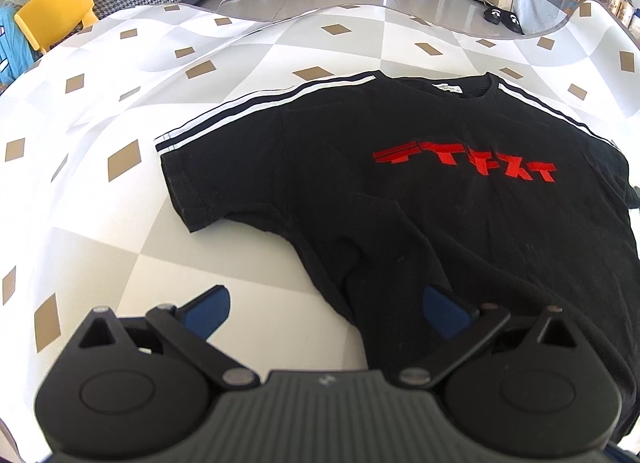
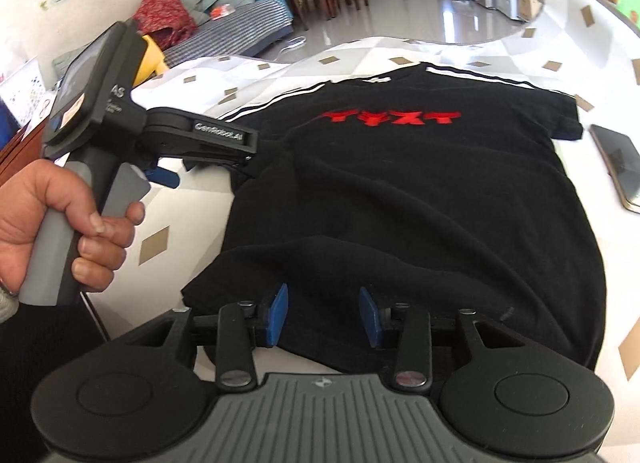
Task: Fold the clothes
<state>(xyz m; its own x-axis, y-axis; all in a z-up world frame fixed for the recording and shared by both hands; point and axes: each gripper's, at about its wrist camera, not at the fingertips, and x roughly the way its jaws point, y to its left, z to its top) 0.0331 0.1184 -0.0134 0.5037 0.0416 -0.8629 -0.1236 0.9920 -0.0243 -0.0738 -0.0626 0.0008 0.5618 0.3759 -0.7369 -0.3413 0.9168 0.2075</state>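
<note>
Currently the shirt (image 1: 460, 199) lies face up across the middle of both frames on the table (image 1: 120, 247), collar at the top, its lower hem rumpled and partly turned over; the left gripper (image 1: 334, 309) is spread wide at the shirt's left edge, empty; the right gripper (image 2: 323, 313) is half open over the hem, nothing pinched; the hem is best smoothed, and both layers caught, before any fold is drawn.
</note>
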